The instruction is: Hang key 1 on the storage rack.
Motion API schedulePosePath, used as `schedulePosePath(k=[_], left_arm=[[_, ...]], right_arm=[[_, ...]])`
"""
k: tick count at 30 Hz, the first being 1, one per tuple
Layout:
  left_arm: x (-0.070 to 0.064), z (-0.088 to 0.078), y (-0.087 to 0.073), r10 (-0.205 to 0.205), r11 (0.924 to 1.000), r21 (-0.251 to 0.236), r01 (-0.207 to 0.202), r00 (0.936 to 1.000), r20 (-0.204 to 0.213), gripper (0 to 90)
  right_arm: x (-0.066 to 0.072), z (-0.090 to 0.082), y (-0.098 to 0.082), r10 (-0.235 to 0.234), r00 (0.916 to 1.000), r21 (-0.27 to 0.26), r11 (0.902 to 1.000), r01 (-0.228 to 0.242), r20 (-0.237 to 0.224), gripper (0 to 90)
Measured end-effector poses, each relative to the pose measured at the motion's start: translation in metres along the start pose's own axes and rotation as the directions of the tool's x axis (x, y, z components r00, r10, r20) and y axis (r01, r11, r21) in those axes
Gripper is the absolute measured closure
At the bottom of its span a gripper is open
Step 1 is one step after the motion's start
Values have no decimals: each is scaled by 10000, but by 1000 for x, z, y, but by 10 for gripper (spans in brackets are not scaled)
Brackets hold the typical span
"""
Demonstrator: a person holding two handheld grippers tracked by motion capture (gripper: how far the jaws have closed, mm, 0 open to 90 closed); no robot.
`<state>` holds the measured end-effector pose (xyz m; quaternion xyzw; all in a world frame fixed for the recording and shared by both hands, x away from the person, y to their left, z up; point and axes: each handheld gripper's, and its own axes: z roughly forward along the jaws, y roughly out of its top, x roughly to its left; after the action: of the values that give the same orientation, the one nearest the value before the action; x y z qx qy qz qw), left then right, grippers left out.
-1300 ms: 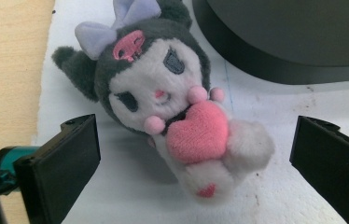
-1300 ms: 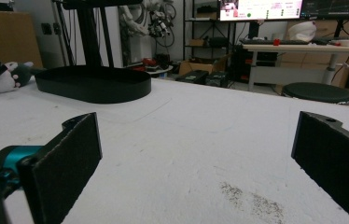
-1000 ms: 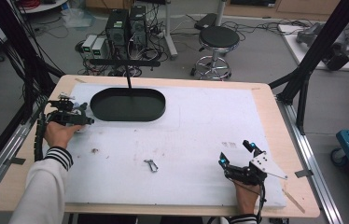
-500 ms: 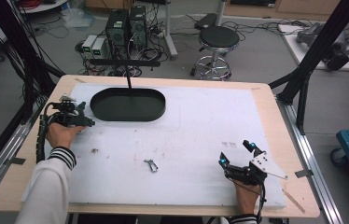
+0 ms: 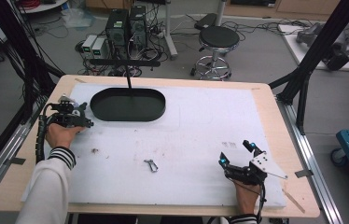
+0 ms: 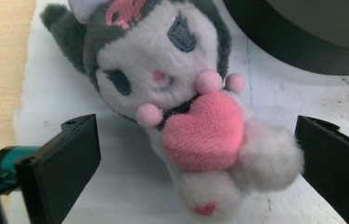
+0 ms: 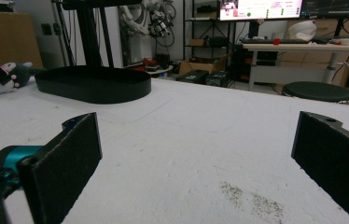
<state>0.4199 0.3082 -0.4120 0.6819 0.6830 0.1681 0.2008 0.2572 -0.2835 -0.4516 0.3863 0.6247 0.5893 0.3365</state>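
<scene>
A grey and white plush toy (image 6: 182, 93) hugging a pink heart lies on the white mat, face up. My left gripper (image 6: 196, 135) stands open around it, one jaw on each side of its lower body, neither touching. From above, the left gripper (image 5: 72, 115) sits at the table's left, just left of a black oval tray (image 5: 128, 105), and a bit of the toy (image 5: 66, 99) peeks out past it. My right gripper (image 5: 235, 152) rests open near the front right with nothing between its jaws. In the right gripper view, the right gripper (image 7: 196, 140) faces across the mat toward the tray (image 7: 93, 84) and the toy (image 7: 4, 74).
A small metal clip (image 5: 151, 165) lies on the mat at front centre. A black post (image 5: 128, 77) rises from the tray. Dark smudges (image 7: 252, 200) mark the mat. The wooden table edge (image 5: 32, 154) borders the mat; beyond are a stool (image 5: 215, 37) and computers.
</scene>
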Motion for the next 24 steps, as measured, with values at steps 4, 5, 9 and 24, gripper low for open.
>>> schedulePosePath(k=[4, 5, 9, 24], left_arm=[[-2, 1, 1, -90, 9999, -108, 94, 9993, 350, 115], [-2, 2, 1, -100, 9999, -64, 101, 9995, 294, 123], [-1, 3, 0, -81, 10000, 27, 80, 9997, 211, 155], [-3, 3, -1, 221, 9998, -21, -221, 9993, 289, 445]], right_arm=[[0, 0, 0, -14, 10000, 9, 10000, 14, -3, 8], [0, 0, 0, 10, 10000, 12, 10000, -10, 4, 8], [0, 0, 0, 18, 10000, 13, 10000, -18, -1, 8], [0, 0, 0, 24, 10000, 2, 10000, -24, -18, 8]])
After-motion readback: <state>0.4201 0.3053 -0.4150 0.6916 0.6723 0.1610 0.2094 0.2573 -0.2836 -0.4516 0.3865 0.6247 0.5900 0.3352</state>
